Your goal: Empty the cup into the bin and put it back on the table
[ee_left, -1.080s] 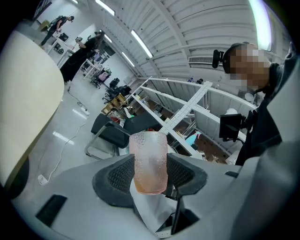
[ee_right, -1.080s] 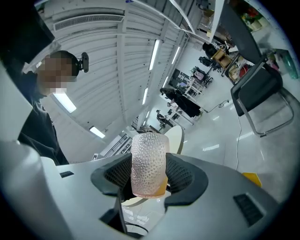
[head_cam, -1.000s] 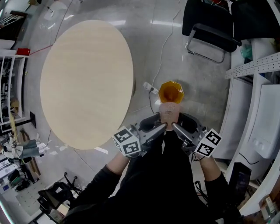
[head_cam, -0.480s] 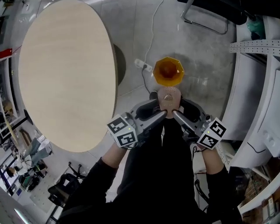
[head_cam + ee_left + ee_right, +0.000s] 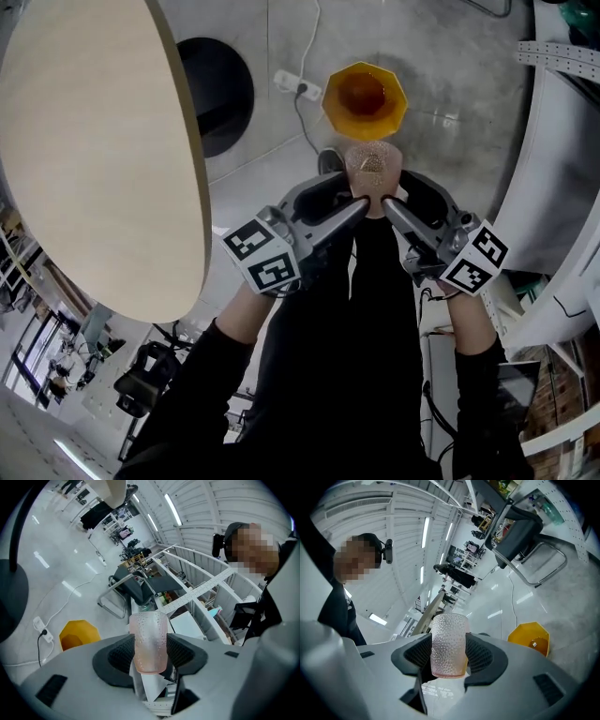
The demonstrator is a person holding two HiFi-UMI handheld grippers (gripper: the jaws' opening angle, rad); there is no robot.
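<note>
Clamping the pink dimpled cup (image 5: 373,167) from opposite sides, the left gripper (image 5: 352,208) and the right gripper (image 5: 393,208) are both pressing their jaws against its wall. They are holding it upright in the air above the grey floor (image 5: 253,187), just short of the yellow bin (image 5: 366,97) (something small is lying inside the bin). The round table (image 5: 94,159) is standing off to the person's left.
</note>
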